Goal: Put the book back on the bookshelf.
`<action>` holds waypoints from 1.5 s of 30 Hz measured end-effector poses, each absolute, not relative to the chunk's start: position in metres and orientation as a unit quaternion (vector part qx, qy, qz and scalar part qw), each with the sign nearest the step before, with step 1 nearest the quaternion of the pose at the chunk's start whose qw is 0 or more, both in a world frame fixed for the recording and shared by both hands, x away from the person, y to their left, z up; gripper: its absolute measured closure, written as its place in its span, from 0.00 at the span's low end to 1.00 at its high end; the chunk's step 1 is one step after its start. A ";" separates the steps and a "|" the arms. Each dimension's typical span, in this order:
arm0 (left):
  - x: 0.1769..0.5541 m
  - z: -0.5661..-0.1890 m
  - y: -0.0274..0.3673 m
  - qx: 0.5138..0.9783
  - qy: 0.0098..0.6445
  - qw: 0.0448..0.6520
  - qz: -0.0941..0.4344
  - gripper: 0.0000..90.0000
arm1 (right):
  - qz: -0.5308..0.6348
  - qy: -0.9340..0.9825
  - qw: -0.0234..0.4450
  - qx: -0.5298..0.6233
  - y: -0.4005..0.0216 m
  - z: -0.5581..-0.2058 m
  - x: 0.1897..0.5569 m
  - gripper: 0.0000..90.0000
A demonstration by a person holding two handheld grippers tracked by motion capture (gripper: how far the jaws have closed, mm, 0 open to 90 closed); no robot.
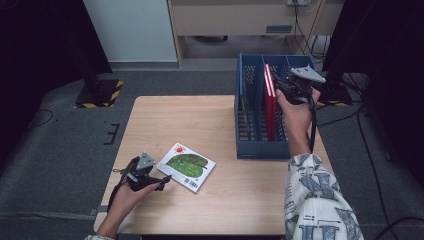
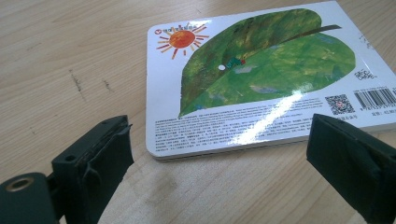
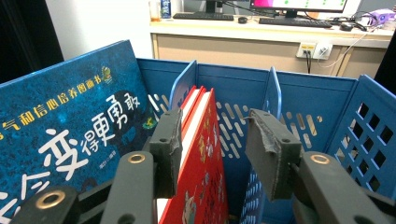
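Shelving picture books upright in the blue plastic slotted crate (image 1: 252,148)

Our right gripper (image 3: 215,149) had its jaws released around the red hardcover book (image 3: 203,186); the left gripper (image 2: 219,168) waited, jaws released, before the leaf-covered board book (image 2: 261,79).

In the left gripper view the leaf book (image 2: 261,88) is cut off at the right edge; its barcode runs out of the pic, and the small print along the bottom is too fine to read. In the high view its near-left corner is partly behind the left gripper (image 1: 162,181).

In the right gripper view the blue book (image 3: 70,140) is cut by the left and bottom edges, so its title is incomplete. The red book (image 3: 205,163) is partly behind the right gripper's left jaw, and its lower part leaves the pic. In the high view the blue rack (image 1: 260,150) hides most of the red book; the right gripper (image 1: 287,80) covers the rack's back part.

Whether the jaws touch the red book, cannot tell.
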State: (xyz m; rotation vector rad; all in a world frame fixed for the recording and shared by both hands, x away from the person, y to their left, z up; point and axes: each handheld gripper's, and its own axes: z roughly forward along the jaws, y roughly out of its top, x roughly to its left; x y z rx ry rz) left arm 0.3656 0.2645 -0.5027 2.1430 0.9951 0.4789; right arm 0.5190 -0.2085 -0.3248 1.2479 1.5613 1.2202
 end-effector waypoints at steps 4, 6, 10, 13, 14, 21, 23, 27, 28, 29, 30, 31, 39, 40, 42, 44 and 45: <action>0.366 -0.503 0.264 0.831 0.385 0.357 0.185 0.07 | 0.481 0.615 0.387 0.491 -0.209 -0.325 0.518 0.60; 0.366 -0.503 0.264 0.831 0.386 0.356 0.185 0.07 | 0.482 0.617 0.384 0.490 -0.208 -0.325 0.517 0.59; 0.366 -0.503 0.264 0.830 0.387 0.357 0.185 0.07 | 0.486 0.617 0.379 0.489 -0.208 -0.326 0.515 0.55; 0.366 -0.503 0.264 0.830 0.387 0.356 0.185 0.07 | 0.490 0.618 0.376 0.486 -0.207 -0.325 0.512 0.52; 0.366 -0.503 0.264 0.830 0.387 0.356 0.185 0.07 | 0.492 0.619 0.375 0.484 -0.206 -0.324 0.511 0.51; 0.366 -0.504 0.263 0.831 0.386 0.356 0.184 0.07 | 0.496 0.625 0.368 0.477 -0.204 -0.324 0.506 0.39; 0.366 -0.504 0.263 0.831 0.386 0.355 0.184 0.07 | 0.499 0.625 0.364 0.477 -0.204 -0.323 0.504 0.35; 0.366 -0.504 0.263 0.831 0.386 0.355 0.183 0.07 | 0.506 0.623 0.363 0.474 -0.204 -0.322 0.500 0.24; 0.366 -0.504 0.263 0.832 0.386 0.355 0.183 0.07 | 0.508 0.621 0.362 0.474 -0.204 -0.321 0.499 0.22; 0.366 -0.504 0.263 0.832 0.386 0.354 0.183 0.07 | 0.509 0.621 0.364 0.472 -0.204 -0.320 0.497 0.21; 0.366 -0.504 0.263 0.832 0.386 0.354 0.182 0.07 | 0.512 0.620 0.362 0.472 -0.204 -0.319 0.495 0.20; 0.366 -0.504 0.263 0.832 0.386 0.354 0.182 0.07 | 0.514 0.622 0.358 0.470 -0.204 -0.319 0.494 0.18; 0.366 -0.505 0.262 0.833 0.386 0.353 0.181 0.07 | 0.525 0.634 0.337 0.457 -0.201 -0.315 0.479 0.13; 0.366 -0.505 0.262 0.833 0.386 0.353 0.181 0.07 | 0.526 0.635 0.336 0.454 -0.201 -0.316 0.476 0.13; 0.366 -0.505 0.262 0.833 0.386 0.352 0.181 0.07 | 0.527 0.639 0.332 0.451 -0.199 -0.317 0.473 0.12; 0.366 -0.506 0.262 0.833 0.386 0.352 0.181 0.07 | 0.528 0.642 0.326 0.450 -0.198 -0.318 0.469 0.12; 0.366 -0.506 0.262 0.833 0.386 0.352 0.181 0.07 | 0.528 0.644 0.326 0.448 -0.197 -0.318 0.468 0.12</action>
